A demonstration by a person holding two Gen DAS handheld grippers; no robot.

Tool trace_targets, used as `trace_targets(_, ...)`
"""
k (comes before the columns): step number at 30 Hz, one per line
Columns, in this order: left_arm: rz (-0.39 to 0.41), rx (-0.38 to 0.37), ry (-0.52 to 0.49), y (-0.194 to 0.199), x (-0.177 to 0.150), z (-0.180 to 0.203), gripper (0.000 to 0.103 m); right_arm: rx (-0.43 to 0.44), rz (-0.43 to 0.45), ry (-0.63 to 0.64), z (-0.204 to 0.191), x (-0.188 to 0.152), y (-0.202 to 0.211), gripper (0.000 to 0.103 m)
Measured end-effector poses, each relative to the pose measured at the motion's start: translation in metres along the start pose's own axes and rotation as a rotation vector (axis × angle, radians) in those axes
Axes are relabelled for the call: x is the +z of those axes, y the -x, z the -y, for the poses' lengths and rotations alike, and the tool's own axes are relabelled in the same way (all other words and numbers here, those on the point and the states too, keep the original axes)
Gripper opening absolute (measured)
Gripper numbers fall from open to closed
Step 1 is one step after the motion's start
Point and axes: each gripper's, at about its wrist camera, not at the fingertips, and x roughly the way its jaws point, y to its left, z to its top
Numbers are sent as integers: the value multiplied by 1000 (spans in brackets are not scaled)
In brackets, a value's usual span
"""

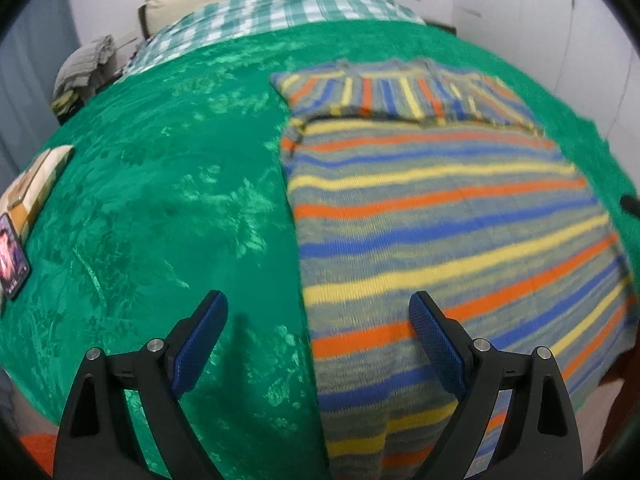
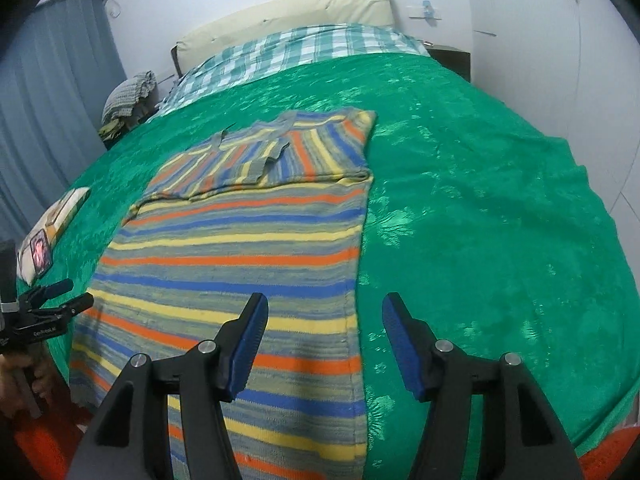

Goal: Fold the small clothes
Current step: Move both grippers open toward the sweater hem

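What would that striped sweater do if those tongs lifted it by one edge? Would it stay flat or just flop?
The striped sweater would probably flop: it is a soft knit whose sleeves already lie folded over its top. It likely drapes and sags from whichever edge is pinched. It may also drag a little on the plush green blanket rather than slide freely.

Wide bed under a shiny green floral bedspread (image 2: 480, 200), green-and-white checked sheet (image 2: 304, 48) at the far end, cream padded headboard (image 2: 288, 10) against plain white walls (image 2: 520, 8), grey vertical curtains (image 2: 52, 80) at left
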Motion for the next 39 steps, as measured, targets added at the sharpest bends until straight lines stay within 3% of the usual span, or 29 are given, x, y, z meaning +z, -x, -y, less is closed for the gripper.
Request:
trace_targets(7, -34, 24, -22, -9, -4, 3, 98, -7, 2, -18, 6, -2, 1, 59)
trace_targets(14, -67, -5, 26, -18, -7, -5, 103, -9, -9, -44, 12, -3, -2, 59)
trace_targets(39, -66, -6, 19, -23, -8, -4, 103, -8, -27, -42, 12, -5, -6, 59)
